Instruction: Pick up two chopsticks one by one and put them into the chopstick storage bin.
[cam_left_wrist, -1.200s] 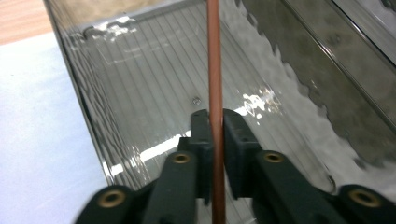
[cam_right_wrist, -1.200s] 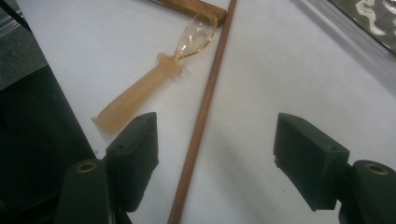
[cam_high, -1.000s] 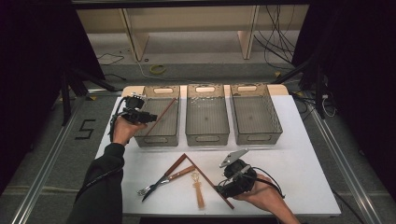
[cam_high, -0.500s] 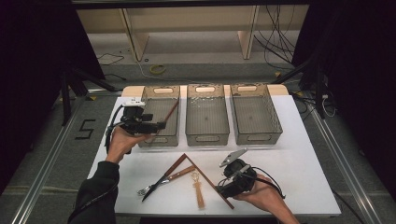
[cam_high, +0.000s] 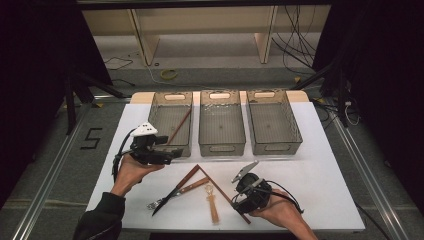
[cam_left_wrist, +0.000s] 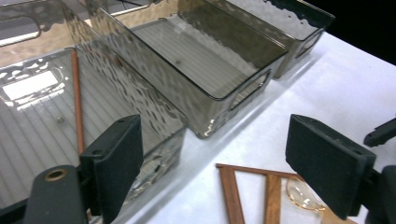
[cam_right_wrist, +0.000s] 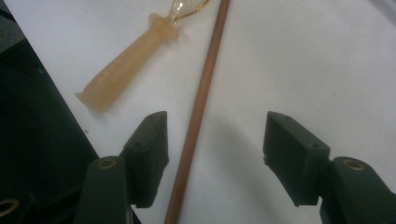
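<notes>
One chopstick already in the left bin. Near that bin – left hand-held gripper just opened, empty. Right hand-held gripper closing, apart astride second chopstick on tabletop – utensils left.

Bright table; dark surroundings; slight softness

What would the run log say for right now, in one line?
left tool: open, empty, jaws just opened | chopstick: in left bin | right tool: open over second chopstick
</notes>
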